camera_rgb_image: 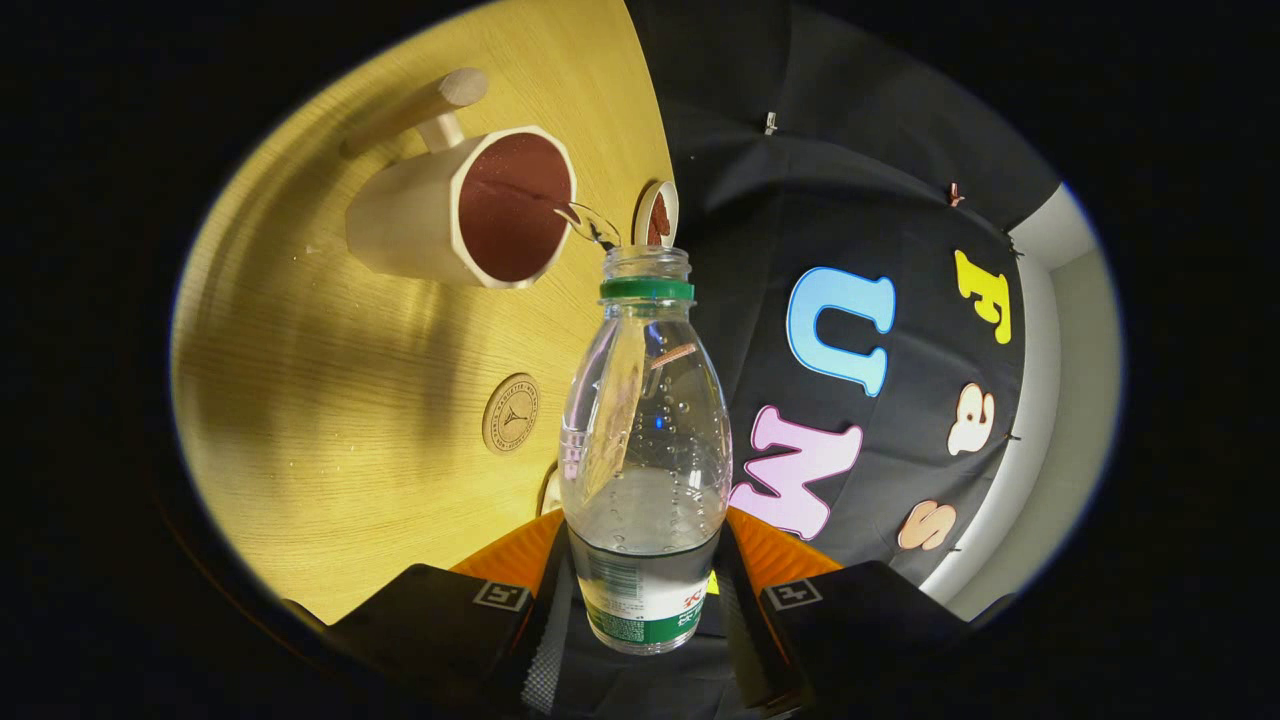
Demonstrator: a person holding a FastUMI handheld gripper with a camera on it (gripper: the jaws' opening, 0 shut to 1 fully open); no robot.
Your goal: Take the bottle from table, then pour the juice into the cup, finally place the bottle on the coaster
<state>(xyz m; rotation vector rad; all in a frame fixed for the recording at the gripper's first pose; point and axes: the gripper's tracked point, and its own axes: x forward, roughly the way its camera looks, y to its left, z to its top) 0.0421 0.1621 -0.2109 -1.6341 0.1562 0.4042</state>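
Your tool point(645, 600) grips the clear bottle point(645, 440) and pours into the cup point(470, 205) at eleven o'clock; the coaster point(511, 413) on the bench point(330, 380) waits.

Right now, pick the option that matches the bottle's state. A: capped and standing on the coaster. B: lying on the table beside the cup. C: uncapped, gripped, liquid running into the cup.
C: the gripper clamps the uncapped bottle, and a clear stream leaves its mouth toward the cup.
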